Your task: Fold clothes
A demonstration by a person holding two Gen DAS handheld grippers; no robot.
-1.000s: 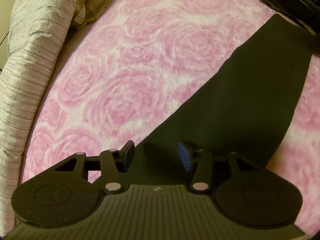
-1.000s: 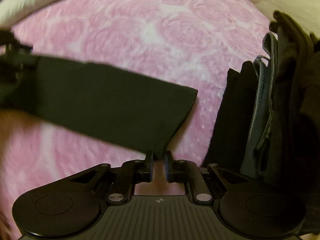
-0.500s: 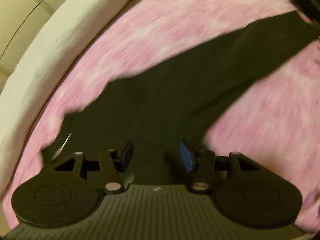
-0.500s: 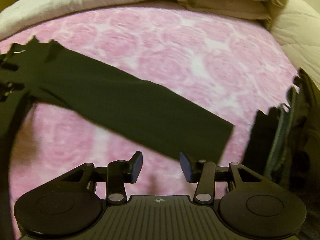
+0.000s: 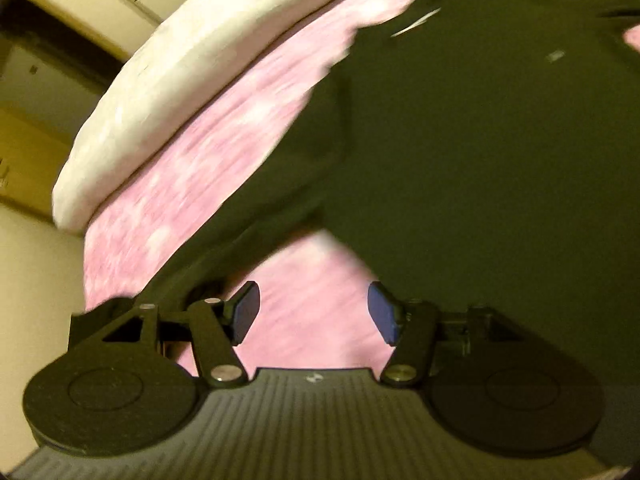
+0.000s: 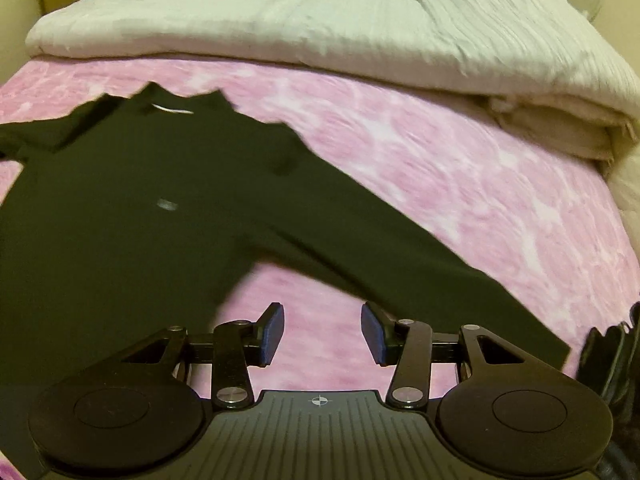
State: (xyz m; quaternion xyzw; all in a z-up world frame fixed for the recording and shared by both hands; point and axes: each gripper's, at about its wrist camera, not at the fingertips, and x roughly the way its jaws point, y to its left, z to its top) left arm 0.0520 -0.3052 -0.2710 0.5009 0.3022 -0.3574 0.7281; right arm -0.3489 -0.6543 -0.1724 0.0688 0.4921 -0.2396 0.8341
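Black long-sleeved shirt (image 6: pixel 132 216) spread flat on pink bedspread (image 6: pixel 460 184). I see right gripper (image 6: pixel 322 333) wide, empty; sleeve (image 6: pixel 420 264) just ahead-right, running diagonally. Left gripper (image 5: pixel 314 311) wide, empty; other sleeve (image 5: pixel 248 216) ahead-left.

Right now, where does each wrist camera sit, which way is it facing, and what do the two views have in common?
Left wrist: on the left gripper, looking forward along its open fingers across the pink bedspread; the dark shirt fills the right, a white duvet edges the bed at upper left. No hand shows.
Right wrist: on the right gripper, open, facing the folded duvet at the far side; the shirt lies left, one sleeve stretching right. No hand shows.
Shared: shirt, bedspread, duvet.
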